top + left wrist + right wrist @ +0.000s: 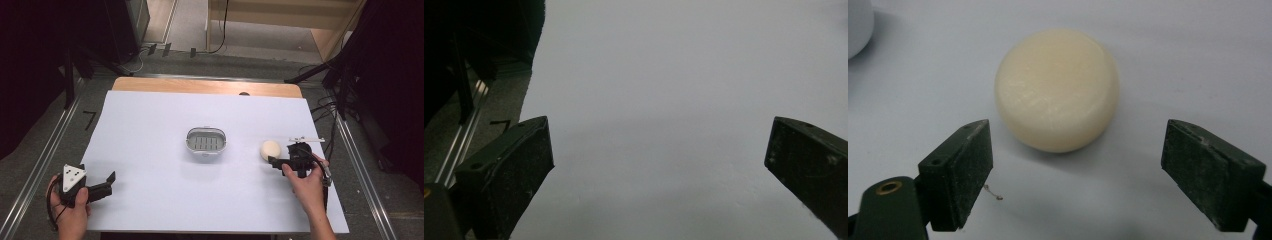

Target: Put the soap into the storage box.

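One unlabelled cream soap lies before the spread right gripper.

We see a counter under a white sheet, its wooden edge bare at the far side. Grey floor surrounds it, with metal rails, black cables and dark curtains.

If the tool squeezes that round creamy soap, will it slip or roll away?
The soap lies on its flat face, so it probably won't roll. Its smooth, waxy-looking sides might slip between the jaws of the right tool. It looks solid, so it should keep its shape.
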Tool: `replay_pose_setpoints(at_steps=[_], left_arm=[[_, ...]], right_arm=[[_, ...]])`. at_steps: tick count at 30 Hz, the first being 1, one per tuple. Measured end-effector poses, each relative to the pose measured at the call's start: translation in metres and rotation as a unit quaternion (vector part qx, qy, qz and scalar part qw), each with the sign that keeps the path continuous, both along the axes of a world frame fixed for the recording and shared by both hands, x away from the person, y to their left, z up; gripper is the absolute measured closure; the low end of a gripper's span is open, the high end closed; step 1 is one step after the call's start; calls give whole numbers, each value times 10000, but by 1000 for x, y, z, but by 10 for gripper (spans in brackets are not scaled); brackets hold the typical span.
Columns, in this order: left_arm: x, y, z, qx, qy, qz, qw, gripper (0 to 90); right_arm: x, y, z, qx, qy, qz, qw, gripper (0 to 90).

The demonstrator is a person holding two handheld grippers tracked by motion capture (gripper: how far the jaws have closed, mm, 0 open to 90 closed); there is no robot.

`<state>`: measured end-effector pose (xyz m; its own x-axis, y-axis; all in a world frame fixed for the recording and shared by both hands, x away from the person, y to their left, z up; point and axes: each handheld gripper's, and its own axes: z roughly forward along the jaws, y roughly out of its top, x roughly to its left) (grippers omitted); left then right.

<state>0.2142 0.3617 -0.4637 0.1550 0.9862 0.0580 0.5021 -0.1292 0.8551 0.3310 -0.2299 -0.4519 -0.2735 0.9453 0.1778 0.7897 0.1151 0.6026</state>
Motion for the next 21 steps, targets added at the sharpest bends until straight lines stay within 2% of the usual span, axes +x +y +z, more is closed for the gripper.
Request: replay_pose_setpoints(at_steps=[3,6,8,9,10,12,14,17,21], left_arm=[[0,0,0,13,14,-23,10000,0],[0,0,0,18,27,-25,10000,0],[0,0,0,21,28,-35,10000,0],[0,-1,0,38,24,-33,10000,0],[0,-1,0,44,22,-33,10000,0],[0,-1,0,40,18,-33,10000,0],[0,-1,0,31,16,-35,10000,0],[0,-1,0,33,18,-47,10000,0],[1,-1,0,41,55,-74,9999,0]], right_arm=[[9,8,-3,20,168,-86,9998,139],[12,14,-4,159,211,-111,9996,141],[13,16,-5,161,244,-111,9995,140],[16,23,-5,-62,241,-156,9996,139],[17,24,-5,-100,216,-159,9996,140],[19,28,-5,-89,184,-220,9996,142],[22,32,-5,-220,138,-292,9992,152],[26,35,-8,-233,123,-443,9987,173],[28,36,-11,-292,118,-614,9976,234]])
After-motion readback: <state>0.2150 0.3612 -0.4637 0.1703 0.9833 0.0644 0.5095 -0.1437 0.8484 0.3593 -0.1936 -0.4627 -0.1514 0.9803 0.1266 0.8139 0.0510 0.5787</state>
